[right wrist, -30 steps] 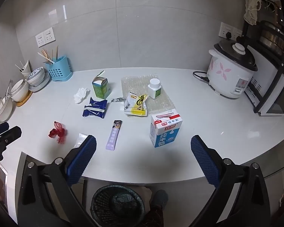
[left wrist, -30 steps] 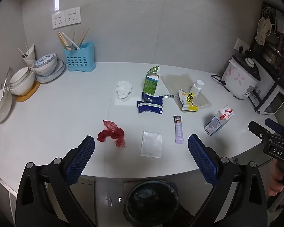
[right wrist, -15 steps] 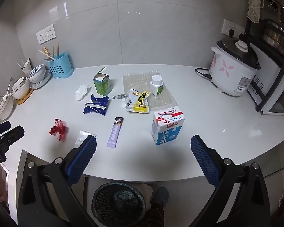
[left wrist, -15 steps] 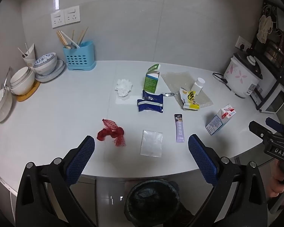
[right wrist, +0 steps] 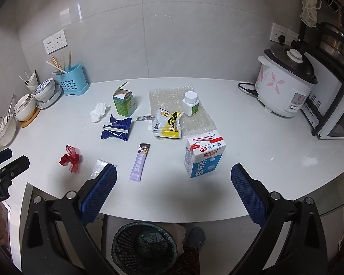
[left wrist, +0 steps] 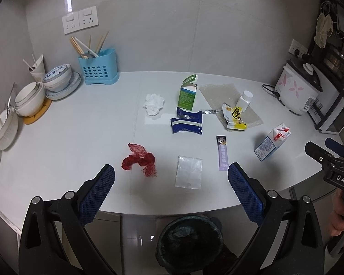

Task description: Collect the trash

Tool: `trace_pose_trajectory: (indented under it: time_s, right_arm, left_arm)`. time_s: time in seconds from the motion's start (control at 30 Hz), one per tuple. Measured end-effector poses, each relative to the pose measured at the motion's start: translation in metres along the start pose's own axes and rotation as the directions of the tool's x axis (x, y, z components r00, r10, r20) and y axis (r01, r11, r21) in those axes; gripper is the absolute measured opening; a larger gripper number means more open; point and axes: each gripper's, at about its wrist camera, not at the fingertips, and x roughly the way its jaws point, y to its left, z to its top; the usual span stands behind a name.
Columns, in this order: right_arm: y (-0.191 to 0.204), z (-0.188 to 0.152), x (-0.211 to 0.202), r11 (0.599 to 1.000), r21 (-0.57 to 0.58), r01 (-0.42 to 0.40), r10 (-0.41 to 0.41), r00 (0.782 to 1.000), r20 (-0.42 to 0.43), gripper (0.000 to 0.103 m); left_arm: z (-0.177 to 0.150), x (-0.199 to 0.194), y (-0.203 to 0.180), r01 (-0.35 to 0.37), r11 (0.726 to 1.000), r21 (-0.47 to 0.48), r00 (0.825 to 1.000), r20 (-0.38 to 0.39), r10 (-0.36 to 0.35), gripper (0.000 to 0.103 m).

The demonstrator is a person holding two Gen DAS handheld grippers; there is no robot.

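Okay, left wrist view first: my left gripper (left wrist: 170, 184) hangs spread wide and empty above the near edge of the counter (left wrist: 80, 126). Directly ahead lie the red mesh netting (left wrist: 140, 159) and the clear plastic bag (left wrist: 188, 171), with the purple sachet (left wrist: 222, 152) just right of the bag. The trash bin (left wrist: 190, 244) sits on the floor below the counter edge, between my fingers. I'd go for the netting: come down with one pad on either side of the bunched part, close gently, lift clear before swinging back over the bin.

Now the right wrist view: my right gripper (right wrist: 172, 191) is likewise released, nothing in it, above the counter's front edge. The milk carton (right wrist: 204, 157) stands upright nearest to it; behind are the yellow snack wrapper (right wrist: 168, 125), the blue wrapper (right wrist: 115, 130) and the green carton (right wrist: 124, 103). For the carton I'd square up to its flat sides and grip mid-height so it doesn't tip. The flat bag looks hardest, I reckon; pinch an edge.
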Motion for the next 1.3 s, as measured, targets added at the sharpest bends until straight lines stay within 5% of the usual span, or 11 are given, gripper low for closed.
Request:
trace_pose_trajectory:
  time_s: [1.3]
  right_arm:
    - [-0.011, 0.001, -0.015, 1.0, 0.014, 0.011, -0.011, 1.0, 0.015, 0.096]
  left_arm:
    - [0.001, -0.003, -0.009, 0.023, 0.999, 0.023, 1.0, -0.011, -0.023, 0.097]
